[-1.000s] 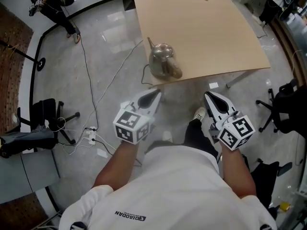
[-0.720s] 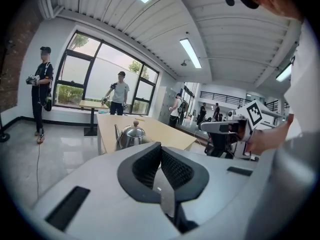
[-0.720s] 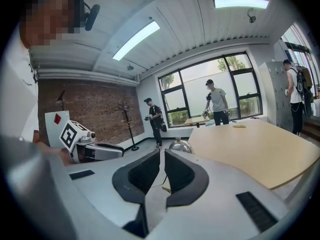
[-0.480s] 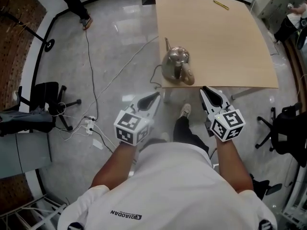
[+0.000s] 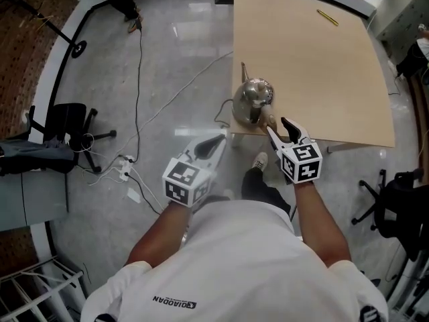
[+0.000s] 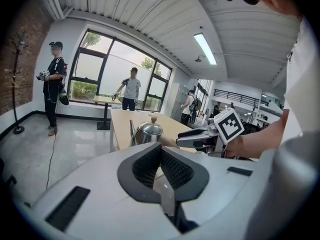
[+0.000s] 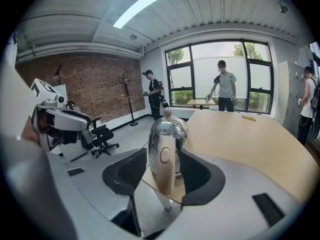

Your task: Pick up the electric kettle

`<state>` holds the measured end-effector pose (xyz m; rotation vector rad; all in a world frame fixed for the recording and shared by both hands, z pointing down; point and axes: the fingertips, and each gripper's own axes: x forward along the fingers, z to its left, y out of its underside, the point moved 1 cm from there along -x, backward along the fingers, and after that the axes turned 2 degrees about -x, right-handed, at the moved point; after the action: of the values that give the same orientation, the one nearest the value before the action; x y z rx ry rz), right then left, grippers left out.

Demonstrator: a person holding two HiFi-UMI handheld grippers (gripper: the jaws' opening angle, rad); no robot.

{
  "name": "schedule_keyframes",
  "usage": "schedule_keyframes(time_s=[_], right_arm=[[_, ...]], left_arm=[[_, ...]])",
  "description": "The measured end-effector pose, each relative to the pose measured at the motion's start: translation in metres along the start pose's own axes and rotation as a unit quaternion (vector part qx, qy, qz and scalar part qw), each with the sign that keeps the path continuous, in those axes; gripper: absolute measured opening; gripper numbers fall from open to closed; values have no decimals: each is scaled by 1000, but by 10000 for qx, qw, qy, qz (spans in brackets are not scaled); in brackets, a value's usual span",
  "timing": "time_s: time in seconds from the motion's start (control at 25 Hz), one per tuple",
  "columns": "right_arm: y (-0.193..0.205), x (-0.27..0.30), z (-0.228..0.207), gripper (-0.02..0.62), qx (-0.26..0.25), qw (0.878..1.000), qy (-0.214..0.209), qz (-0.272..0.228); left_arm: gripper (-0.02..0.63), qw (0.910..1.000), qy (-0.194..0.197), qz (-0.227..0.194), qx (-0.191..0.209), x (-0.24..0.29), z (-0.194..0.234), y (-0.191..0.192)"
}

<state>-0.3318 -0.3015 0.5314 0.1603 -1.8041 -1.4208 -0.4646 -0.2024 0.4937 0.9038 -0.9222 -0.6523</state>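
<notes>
Pale wood of a table [image 5: 315,66] is filling the far side of this grey-floored room. At its near edge the right gripper [image 5: 277,127] is hovering, jaws just opened wide, with the handle [image 7: 164,166] of the kettle [image 5: 253,99] standing between them, untouched. Sitting on that near edge, the kettle is looking stiff, steel and probably slippery, so the handle is offering the safest hold. Its lid is on, hiding any water inside. Off the table, the left gripper [image 5: 213,141] is hovering, jaws together, empty.
</notes>
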Motion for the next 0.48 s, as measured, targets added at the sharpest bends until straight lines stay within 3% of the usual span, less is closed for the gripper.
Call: schedule_keyframes(time_s=[0.48], right_arm=[[33, 51, -6, 184, -99, 9986, -146, 492]], left_arm=[[-5, 9994, -271, 93, -169, 14, 9, -3]])
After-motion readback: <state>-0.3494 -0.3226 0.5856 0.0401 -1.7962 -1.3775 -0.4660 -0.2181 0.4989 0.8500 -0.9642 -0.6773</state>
